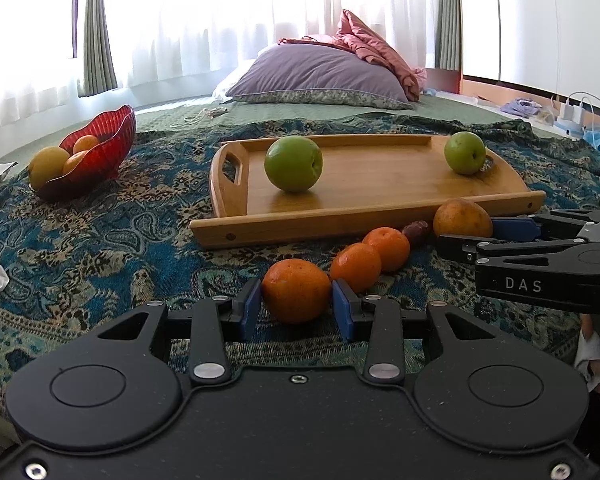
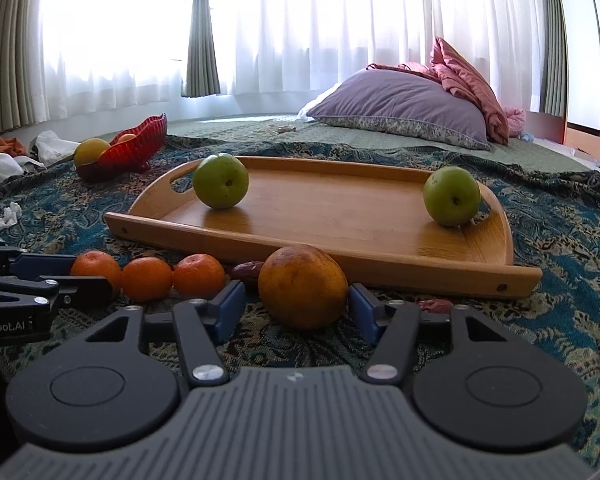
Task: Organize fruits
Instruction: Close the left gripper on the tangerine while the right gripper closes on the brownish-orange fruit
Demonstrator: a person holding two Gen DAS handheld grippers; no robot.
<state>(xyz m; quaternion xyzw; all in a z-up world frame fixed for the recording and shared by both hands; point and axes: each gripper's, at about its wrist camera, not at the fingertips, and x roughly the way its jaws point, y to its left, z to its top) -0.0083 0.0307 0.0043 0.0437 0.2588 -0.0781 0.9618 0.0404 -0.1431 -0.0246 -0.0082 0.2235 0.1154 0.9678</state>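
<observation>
The left gripper (image 1: 296, 306) had its blue pads pressed against both sides of a small orange tangerine (image 1: 296, 290) that sat on the blue-and-tan paisley blanket (image 1: 100, 240), its skin bright, slightly dimpled and glossy. Two more tangerines (image 1: 374, 256) lay just beyond it in a row, touching one another, and a dark reddish date (image 1: 416, 231) lay past them. The right gripper (image 2: 296, 306) straddled a larger orange (image 2: 303, 286), duller and yellowish with brown mottling across its top. Its jaws stood partly closed. The right pad sat at the fruit's side, while a narrow gap showed at the left pad, so no firm pinch could be confirmed. That orange rested on the blanket, right against the near rim of the wooden tray (image 2: 380, 270). Two green apples lay on the tray, one (image 2: 221, 181) near its handled left end and one (image 2: 452, 196) at the right end, both smooth and matte with dark stem pits. A red ribbed glass bowl (image 1: 100, 152) stood well apart at the left, holding orange fruits, with a yellowish fruit (image 1: 48, 166) at its rim. A purple pillow (image 1: 320, 76) lay behind the tray.
</observation>
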